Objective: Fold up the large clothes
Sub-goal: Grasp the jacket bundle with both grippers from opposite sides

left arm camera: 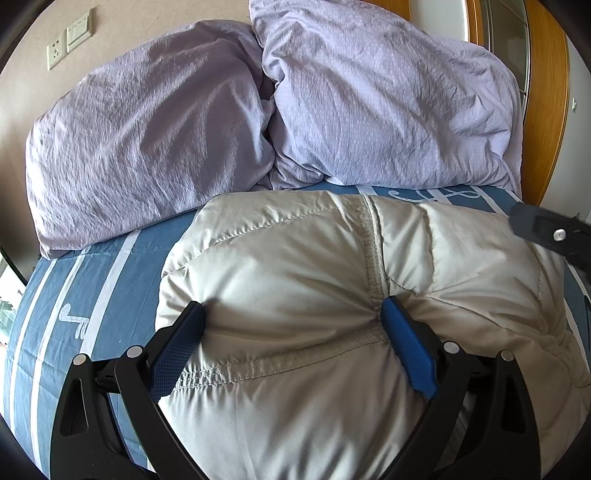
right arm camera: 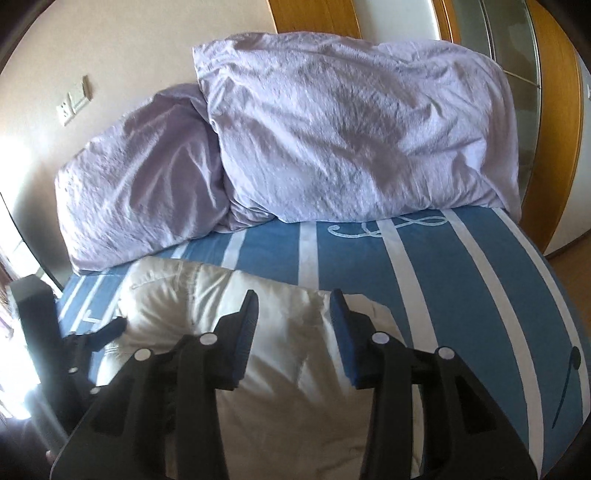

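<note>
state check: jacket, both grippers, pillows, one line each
puffer jacket: bunched on the striped bed sheet, not folded flat
left gripper: fingers wide, pressed into the jacket's bulge
right gripper: open above the jacket, nothing between fingers
two lilac pillows: crumpled, propped at the bed's far end

The puffy jacket (left arm camera: 303, 280) was a smooth, faintly glossy quilted cloth with stitched seams. The bedsheet (right arm camera: 461, 266) under it looked like matt woven cotton. The far pillows (left arm camera: 388, 103) wore crinkled, matt cloth. The left gripper (left arm camera: 291, 332) had matt black plastic arms, textured blue pads (left arm camera: 406, 350) and shiny metal pins. The far headboard (right arm camera: 314, 16) was glossy wood.
</note>
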Demonstrator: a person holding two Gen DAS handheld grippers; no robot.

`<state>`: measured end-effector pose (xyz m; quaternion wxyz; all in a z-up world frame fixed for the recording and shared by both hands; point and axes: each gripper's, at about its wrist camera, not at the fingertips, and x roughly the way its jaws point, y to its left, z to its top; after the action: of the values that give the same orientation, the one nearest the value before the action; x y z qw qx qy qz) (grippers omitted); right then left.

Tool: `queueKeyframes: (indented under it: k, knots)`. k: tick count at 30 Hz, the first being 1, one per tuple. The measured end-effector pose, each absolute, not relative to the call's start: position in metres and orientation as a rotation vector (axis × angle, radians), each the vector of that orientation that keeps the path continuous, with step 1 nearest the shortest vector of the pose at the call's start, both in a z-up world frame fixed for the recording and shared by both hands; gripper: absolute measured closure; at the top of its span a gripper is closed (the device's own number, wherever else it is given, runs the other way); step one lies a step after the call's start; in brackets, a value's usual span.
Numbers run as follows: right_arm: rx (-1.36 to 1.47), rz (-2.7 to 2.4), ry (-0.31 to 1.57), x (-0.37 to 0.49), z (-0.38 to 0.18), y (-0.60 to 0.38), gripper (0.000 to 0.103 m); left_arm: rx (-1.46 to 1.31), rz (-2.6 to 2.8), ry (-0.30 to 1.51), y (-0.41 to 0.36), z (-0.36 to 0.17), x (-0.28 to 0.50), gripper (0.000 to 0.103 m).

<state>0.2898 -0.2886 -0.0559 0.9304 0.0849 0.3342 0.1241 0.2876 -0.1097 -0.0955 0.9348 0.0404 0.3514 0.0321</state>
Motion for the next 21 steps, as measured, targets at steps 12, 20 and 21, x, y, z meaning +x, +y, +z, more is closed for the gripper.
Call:
queueKeyframes:
  k: [12,20,21]
  knots:
    - [0.163,0.216,0.729,0.301,-0.104,-0.29,0.063,0.086,0.058,0.702,-0.112,-0.096,0.285,0.007]
    - [0.184,0.22,0.717,0.302,-0.117,-0.292,0.061,0.099,0.064,0.688,-0.116,-0.098,0.286,0.007]
    - [0.184,0.219,0.716,0.302,-0.118,-0.292,0.061,0.103,0.065,0.686,-0.116,-0.098,0.286,0.006]
